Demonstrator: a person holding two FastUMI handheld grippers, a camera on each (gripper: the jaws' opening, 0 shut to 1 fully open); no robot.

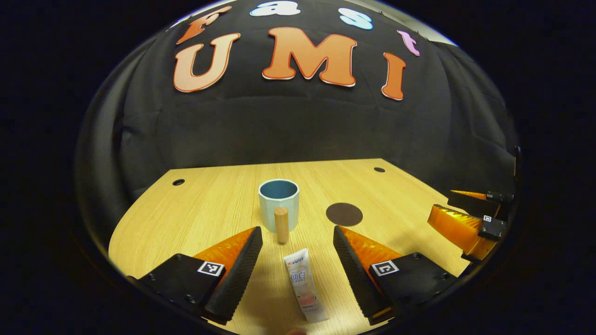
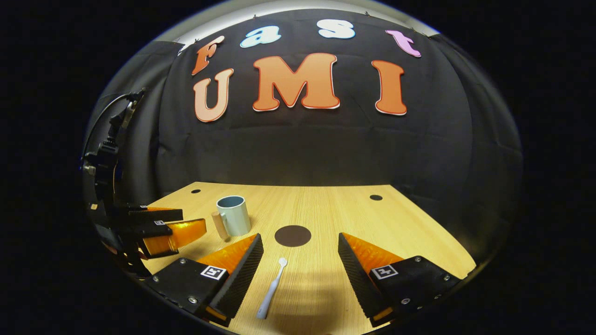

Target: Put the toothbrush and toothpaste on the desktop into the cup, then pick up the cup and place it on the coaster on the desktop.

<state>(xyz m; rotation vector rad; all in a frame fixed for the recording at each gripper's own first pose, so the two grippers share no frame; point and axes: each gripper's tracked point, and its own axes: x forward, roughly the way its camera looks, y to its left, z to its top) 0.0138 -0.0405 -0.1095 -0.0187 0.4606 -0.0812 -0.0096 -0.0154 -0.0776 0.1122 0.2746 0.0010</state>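
A pale blue cup (image 1: 278, 203) with a wooden handle (image 1: 281, 224) stands upright mid-desk; the right gripper view has the cup (image 2: 234, 215) at the left. A white toothpaste tube (image 1: 305, 291) lies flat between the fingers of my left gripper (image 1: 298, 239), which is open and not touching it. A white toothbrush (image 2: 272, 287) lies on the desk between the fingers of my right gripper (image 2: 301, 246), also open. A dark round coaster (image 1: 344, 214) sits right of the cup, and the same coaster (image 2: 292, 235) lies just ahead of the toothbrush.
The wooden desk (image 1: 209, 209) has small round holes near its back corners (image 1: 178, 182), and black cloth hangs behind it. The right gripper (image 1: 470, 218) shows at the far right of the left gripper view; the left gripper (image 2: 153, 228) shows at the left of the right one.
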